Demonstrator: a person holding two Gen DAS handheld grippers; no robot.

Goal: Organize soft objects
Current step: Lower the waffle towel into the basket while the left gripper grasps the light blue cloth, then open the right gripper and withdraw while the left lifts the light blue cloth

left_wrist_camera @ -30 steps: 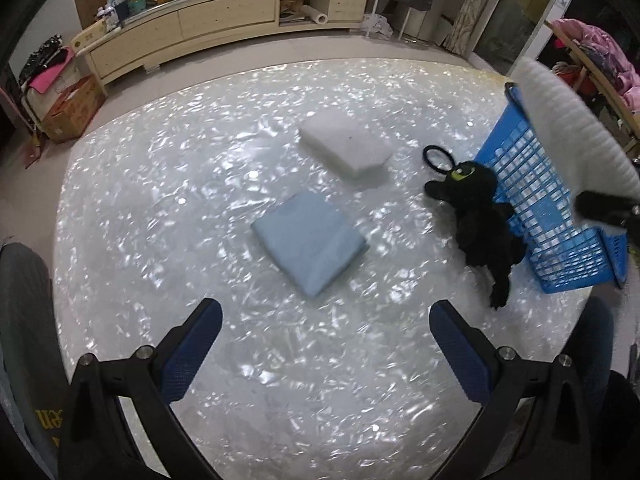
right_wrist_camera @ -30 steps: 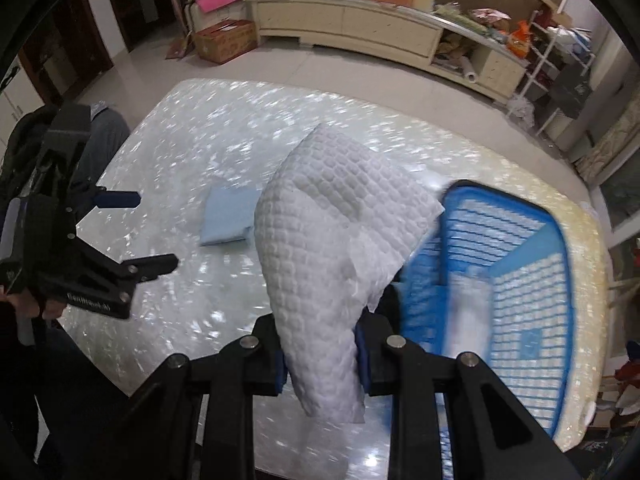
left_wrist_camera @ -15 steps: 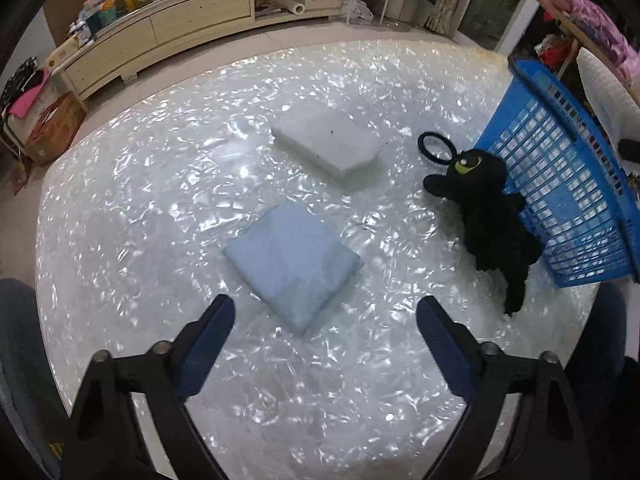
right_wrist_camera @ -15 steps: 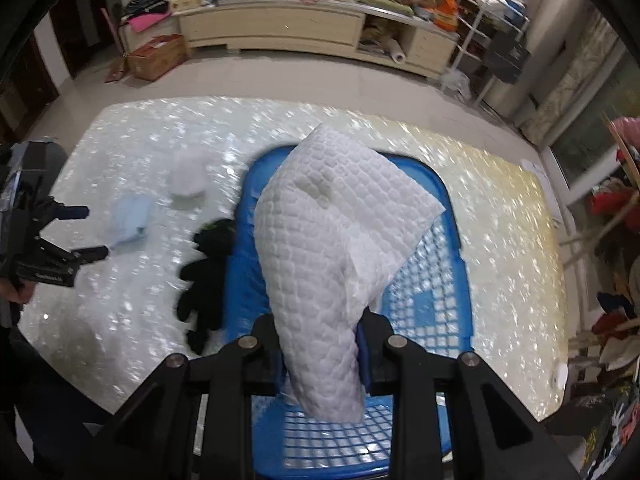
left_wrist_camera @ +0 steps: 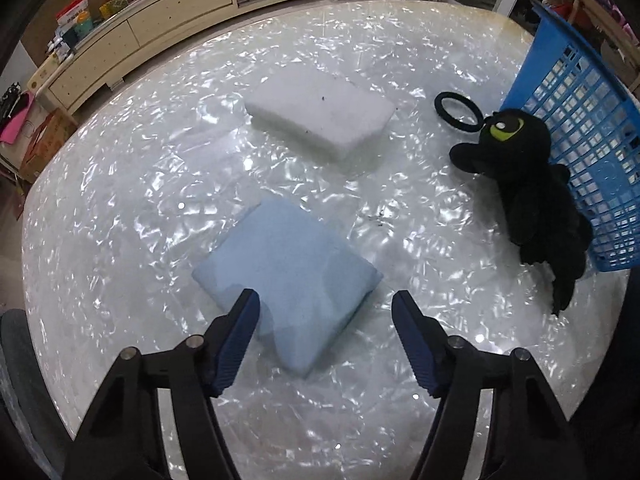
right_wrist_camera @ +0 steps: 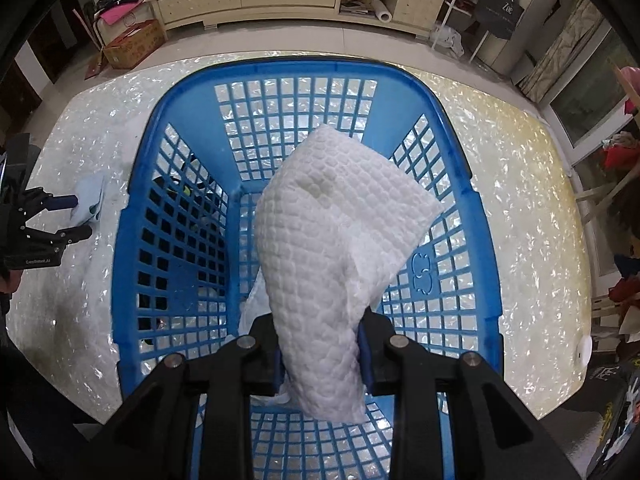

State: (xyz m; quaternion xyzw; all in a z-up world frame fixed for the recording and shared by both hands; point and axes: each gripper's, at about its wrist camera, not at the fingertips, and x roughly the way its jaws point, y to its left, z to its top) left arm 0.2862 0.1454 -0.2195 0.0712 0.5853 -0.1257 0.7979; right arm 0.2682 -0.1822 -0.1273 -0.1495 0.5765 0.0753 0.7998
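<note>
Left wrist view: a pale blue folded pad point(left_wrist_camera: 288, 280) is seen lying flat on a shiny pearl-white table point(left_wrist_camera: 120, 208), with a white foam block point(left_wrist_camera: 320, 114) beyond it and well apart from it. A black plush toy point(left_wrist_camera: 528, 196) with a green eye is shown leaning against the outer wall of a blue basket point(left_wrist_camera: 584, 128); a black ring point(left_wrist_camera: 458, 107) lies just beside the toy's head.

Right wrist view only: the inside of the blue basket point(right_wrist_camera: 460, 160) is shown from above, with something white lying on its floor near the camera. A white quilted cloth point(right_wrist_camera: 336, 248) is held above the basket's interior. The plush toy is glimpsed only as dark patches through the basket's left wall.

Left gripper point(left_wrist_camera: 326, 320): it is pointed steeply down over the near corner of the pale blue pad. Its blue-padded jaws are closing, with the pad's corner between them; the pads are not yet pressed on it.

Right gripper point(right_wrist_camera: 322, 356): it is pointed steeply down into the basket, and its jaws are clamped on the lower end of the white quilted cloth.

Seen across views: the left gripper and a part of the pale blue pad are visible at the left edge of the right wrist view, beside the basket.
</note>
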